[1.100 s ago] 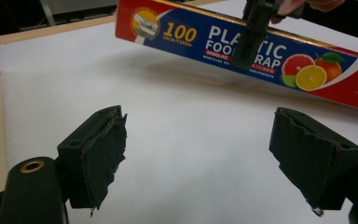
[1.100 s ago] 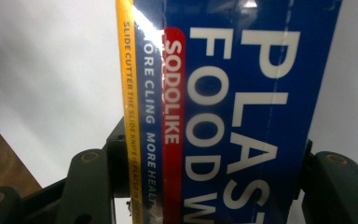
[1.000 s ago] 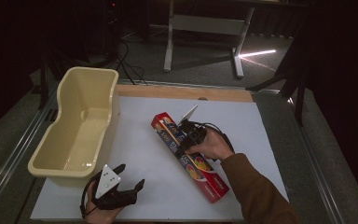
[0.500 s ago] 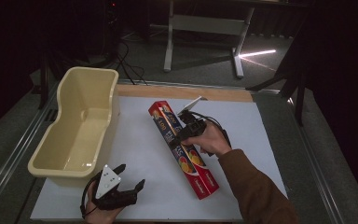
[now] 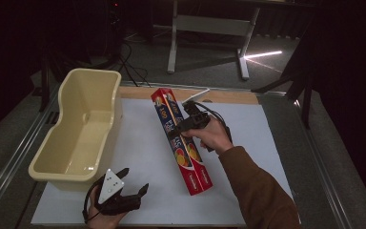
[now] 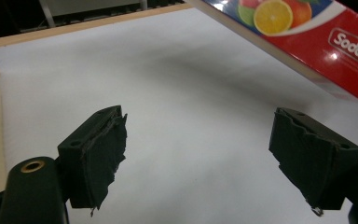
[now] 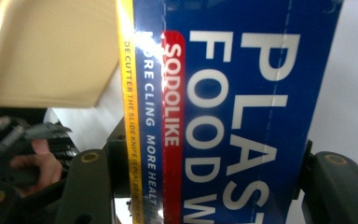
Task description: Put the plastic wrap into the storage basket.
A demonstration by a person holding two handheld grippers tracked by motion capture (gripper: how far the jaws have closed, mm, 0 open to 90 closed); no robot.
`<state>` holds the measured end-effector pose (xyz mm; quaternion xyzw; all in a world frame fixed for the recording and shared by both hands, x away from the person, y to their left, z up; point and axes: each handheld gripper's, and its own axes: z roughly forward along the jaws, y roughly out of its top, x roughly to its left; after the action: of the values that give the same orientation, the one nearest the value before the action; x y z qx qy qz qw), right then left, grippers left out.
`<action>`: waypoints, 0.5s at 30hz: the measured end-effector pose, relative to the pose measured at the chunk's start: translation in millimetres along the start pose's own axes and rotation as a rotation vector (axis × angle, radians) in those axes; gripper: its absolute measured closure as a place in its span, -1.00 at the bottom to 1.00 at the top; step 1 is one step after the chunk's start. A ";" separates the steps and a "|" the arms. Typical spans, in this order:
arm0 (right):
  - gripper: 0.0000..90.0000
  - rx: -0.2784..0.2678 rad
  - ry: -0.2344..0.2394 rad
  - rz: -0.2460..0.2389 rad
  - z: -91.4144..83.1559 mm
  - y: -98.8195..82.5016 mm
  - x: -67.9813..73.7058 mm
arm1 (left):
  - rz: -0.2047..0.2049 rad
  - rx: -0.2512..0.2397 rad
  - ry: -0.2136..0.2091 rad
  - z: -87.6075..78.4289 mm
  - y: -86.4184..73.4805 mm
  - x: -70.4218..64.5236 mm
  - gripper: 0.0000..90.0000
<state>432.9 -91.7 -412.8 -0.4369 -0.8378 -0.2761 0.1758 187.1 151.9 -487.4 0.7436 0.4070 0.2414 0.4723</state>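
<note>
**Cling film box lifted in the right claw**

While clamped in the right claw [image 5: 183, 125], long red and blue cling film box [image 5: 181, 139] hanging tilted above the white surface [image 5: 248, 143], far end raised toward the far edge, near end low toward the near edge. Held about the middle of its length, one jaw on each long side, as seen close in the right gripper view, blue face with white letters [image 7: 242, 116] between the jaws. Right hand [image 5: 213, 136] behind the claw, brown sleeve [image 5: 257, 191] coming from the near right corner.

Left claw [image 5: 133, 183] resting low at the near edge, toward the near left corner, jaws spread wide and empty, only bare white surface between them in the left gripper view. Grey three-cornered plate [image 5: 111, 185] on top of it. Red end of the box [image 6: 307, 32] seen past the left jaws, well apart from them.

Cream plastic tub [image 5: 81, 133] standing along the left edge, open side up, nothing visible inside. Box beside the tub, not touching it. Strip of bare wood [image 5: 228, 97] along the far edge.
</note>
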 end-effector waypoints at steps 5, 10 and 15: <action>-0.10 -0.038 0.029 0.023 -5.5 8.3 7.0 | -0.002 -0.002 -0.003 0.3 -0.2 -0.9 -0.59; -0.10 -0.073 0.046 0.034 -11.9 15.8 15.2 | 0.001 0.000 -0.005 0.5 -0.3 -1.3 -0.59; -0.10 -0.097 0.073 0.042 -17.9 22.9 23.0 | 0.001 -0.001 -0.006 0.4 -0.3 -2.0 -0.59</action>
<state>440.1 -77.5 -379.3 -0.4522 -0.8070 -0.3285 0.1907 186.2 150.1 -487.8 0.7442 0.4051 0.2397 0.4739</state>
